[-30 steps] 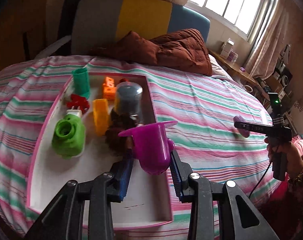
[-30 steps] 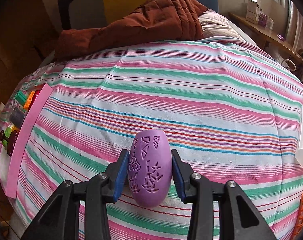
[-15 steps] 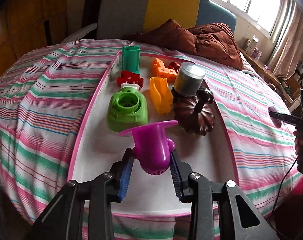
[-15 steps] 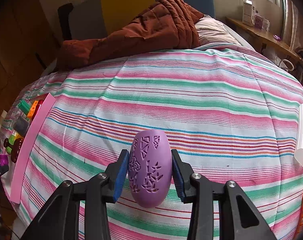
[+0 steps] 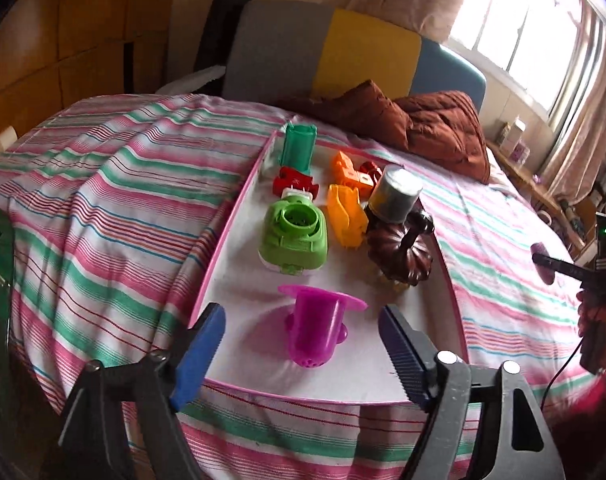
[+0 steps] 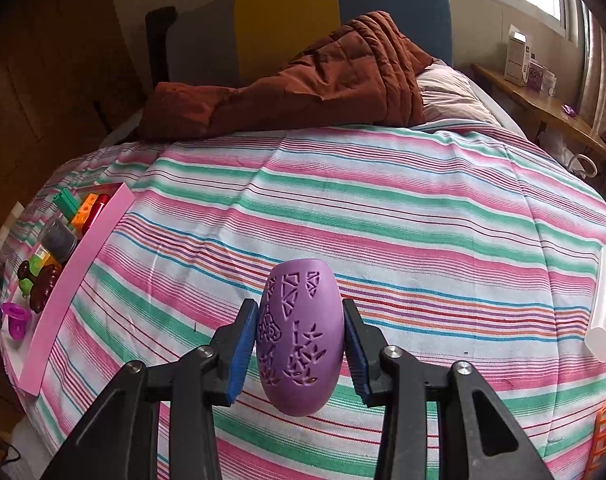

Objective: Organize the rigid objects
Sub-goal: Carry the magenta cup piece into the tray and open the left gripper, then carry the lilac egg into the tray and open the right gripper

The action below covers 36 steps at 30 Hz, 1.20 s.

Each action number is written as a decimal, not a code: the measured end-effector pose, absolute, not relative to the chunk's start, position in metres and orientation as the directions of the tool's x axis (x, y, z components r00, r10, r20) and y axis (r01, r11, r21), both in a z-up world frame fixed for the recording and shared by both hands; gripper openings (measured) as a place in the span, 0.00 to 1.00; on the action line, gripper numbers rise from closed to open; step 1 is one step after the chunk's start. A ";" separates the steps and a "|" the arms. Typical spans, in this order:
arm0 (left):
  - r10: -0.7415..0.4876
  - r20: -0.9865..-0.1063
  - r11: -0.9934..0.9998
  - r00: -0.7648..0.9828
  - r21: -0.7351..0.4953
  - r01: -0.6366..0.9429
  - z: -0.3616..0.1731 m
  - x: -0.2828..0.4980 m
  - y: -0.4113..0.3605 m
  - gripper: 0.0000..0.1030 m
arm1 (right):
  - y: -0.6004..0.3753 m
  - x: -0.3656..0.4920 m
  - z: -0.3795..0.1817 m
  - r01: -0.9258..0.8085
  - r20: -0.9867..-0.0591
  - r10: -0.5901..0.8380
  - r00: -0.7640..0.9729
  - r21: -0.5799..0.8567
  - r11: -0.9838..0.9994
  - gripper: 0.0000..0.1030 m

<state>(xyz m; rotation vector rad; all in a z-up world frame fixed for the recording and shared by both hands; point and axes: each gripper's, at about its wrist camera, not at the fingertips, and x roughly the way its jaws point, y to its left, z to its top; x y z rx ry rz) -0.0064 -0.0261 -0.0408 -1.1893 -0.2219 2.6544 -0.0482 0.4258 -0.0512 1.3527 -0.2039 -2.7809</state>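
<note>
Left claw (image 5: pixel 301 330) jaws just opened wide; magenta cup (image 5: pixel 317 328) released, lying between them on tray (image 5: pixel 239 264). Right claw (image 6: pixel 299 338) grips lilac patterned egg (image 6: pixel 299 338) above bed. Next: carry egg to tray, likely into free spot.

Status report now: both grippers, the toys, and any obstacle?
Left gripper open, jaws just opened, magenta cup released on the tray. Right gripper shut on purple egg over the bed. Nothing in the way.
</note>
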 end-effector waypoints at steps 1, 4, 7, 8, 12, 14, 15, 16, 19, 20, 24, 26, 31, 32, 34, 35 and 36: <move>0.268 -0.705 -0.962 -0.656 -0.238 -0.137 -0.039 -0.005 -0.028 0.85 | 0.424 -0.048 -0.049 -0.011 -0.778 -0.104 -0.620 0.142 -0.990 0.40; 0.279 -0.684 -0.956 -0.675 -0.263 -0.128 -0.033 -0.003 -0.031 0.96 | 0.413 -0.049 -0.042 0.006 -0.782 -0.145 -0.606 0.178 -0.984 0.40; 0.289 -0.677 -0.951 -0.677 -0.285 -0.121 -0.031 -0.003 -0.033 0.98 | 0.395 -0.047 -0.032 0.039 -0.778 -0.209 -0.592 0.231 -0.972 0.40; 0.290 -0.677 -0.950 -0.676 -0.288 -0.120 -0.031 -0.002 -0.033 0.98 | 0.386 -0.045 -0.029 0.053 -0.776 -0.225 -0.589 0.241 -0.969 0.40; 0.295 -0.671 -0.950 -0.681 -0.280 -0.136 -0.030 0.001 -0.032 0.98 | 0.351 -0.039 -0.017 0.108 -0.767 -0.281 -0.577 0.269 -0.957 0.40; 0.292 -0.667 -0.952 -0.686 -0.271 -0.141 -0.029 0.004 -0.032 0.98 | 0.333 -0.035 -0.013 0.133 -0.765 -0.299 -0.571 0.272 -0.953 0.40; 0.288 -0.666 -0.954 -0.688 -0.265 -0.142 -0.028 0.005 -0.032 0.99 | 0.324 -0.033 -0.012 0.144 -0.764 -0.305 -0.569 0.273 -0.951 0.40; 0.280 -0.667 -0.956 -0.690 -0.257 -0.140 -0.028 0.006 -0.032 1.00 | 0.316 -0.031 -0.011 0.155 -0.761 -0.314 -0.567 0.276 -0.949 0.40; 0.274 -0.670 -0.958 -0.690 -0.250 -0.139 -0.026 0.007 -0.032 1.00 | 0.293 -0.025 -0.009 0.181 -0.755 -0.338 -0.561 0.286 -0.941 0.40; 0.277 -0.671 -0.958 -0.688 -0.252 -0.140 -0.025 0.008 -0.032 1.00 | 0.285 -0.023 -0.009 0.185 -0.757 -0.342 -0.557 0.288 -0.940 0.40; 0.266 -0.661 -0.961 -0.701 -0.242 -0.136 -0.020 0.010 -0.035 1.00 | 0.258 -0.016 -0.010 0.204 -0.754 -0.378 -0.537 0.319 -0.926 0.40; 0.255 -0.657 -0.963 -0.710 -0.235 -0.128 -0.017 0.010 -0.036 1.00 | 0.241 -0.012 -0.009 0.221 -0.756 -0.384 -0.530 0.314 -0.923 0.40; 0.197 -0.648 -0.975 -0.736 -0.210 -0.075 -0.009 0.010 -0.043 1.00 | 0.202 -0.005 -0.012 0.255 -0.760 -0.408 -0.506 0.320 -0.912 0.40; 0.187 -0.646 -0.976 -0.740 -0.208 -0.065 -0.007 0.010 -0.045 1.00 | 0.195 -0.004 -0.012 0.259 -0.760 -0.409 -0.505 0.318 -0.912 0.40; 0.168 -0.647 -0.978 -0.744 -0.205 -0.043 -0.005 0.009 -0.049 1.00 | 0.181 -0.004 -0.013 0.270 -0.760 -0.412 -0.503 0.314 -0.910 0.40; 0.158 -0.648 -0.979 -0.745 -0.203 -0.031 -0.004 0.009 -0.051 1.00 | 0.175 -0.004 -0.013 0.273 -0.759 -0.410 -0.506 0.310 -0.911 0.40; 0.149 -0.652 -0.980 -0.743 -0.200 -0.022 -0.004 0.009 -0.054 1.00 | 0.170 -0.003 -0.013 0.274 -0.757 -0.411 -0.509 0.309 -0.910 0.40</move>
